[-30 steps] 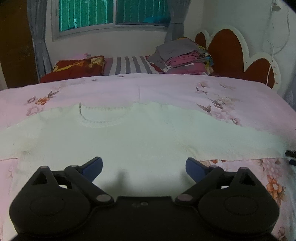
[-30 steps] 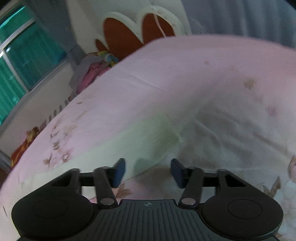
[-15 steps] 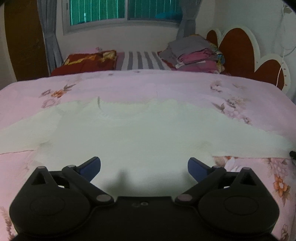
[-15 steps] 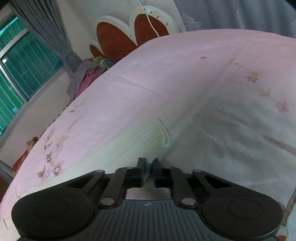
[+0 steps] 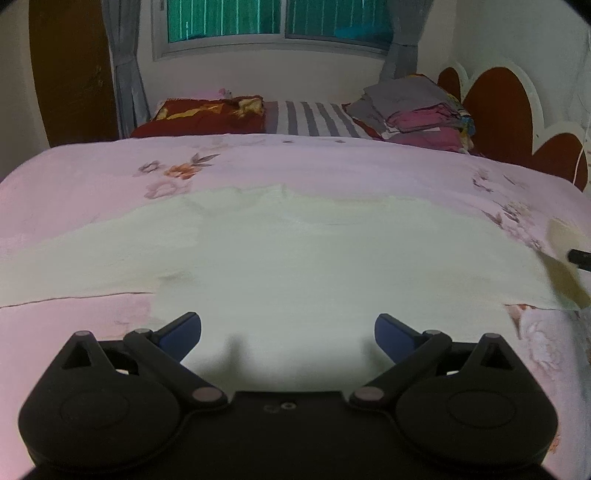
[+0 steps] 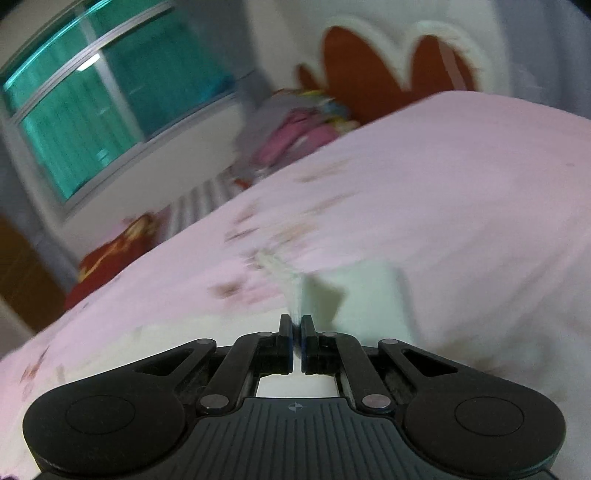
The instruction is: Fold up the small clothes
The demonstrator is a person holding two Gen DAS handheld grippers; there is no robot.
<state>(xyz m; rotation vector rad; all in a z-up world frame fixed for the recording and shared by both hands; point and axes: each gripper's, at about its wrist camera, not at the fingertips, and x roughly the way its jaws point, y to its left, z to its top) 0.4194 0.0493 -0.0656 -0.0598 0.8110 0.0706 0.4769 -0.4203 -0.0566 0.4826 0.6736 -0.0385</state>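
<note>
Right now the right gripper (image 6: 294, 334) pinches the white sweater's (image 5: 314, 258) sleeve cuff (image 6: 291, 284), lifted off the pink floral bedsheet (image 5: 92, 177). Left gripper (image 5: 287, 328) is wide, empty, above the hem. Carry sleeve across the body, keep it taut, lay flat.

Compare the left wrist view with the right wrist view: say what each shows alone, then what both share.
Only the left wrist view shows the left gripper open above the spread body of the white sweater.

Only the right wrist view shows the right gripper shut on the sweater's sleeve, lifted off the pink bedspread.

Both show the bedspread, the window, the folded clothes pile and the red headboard.
</note>
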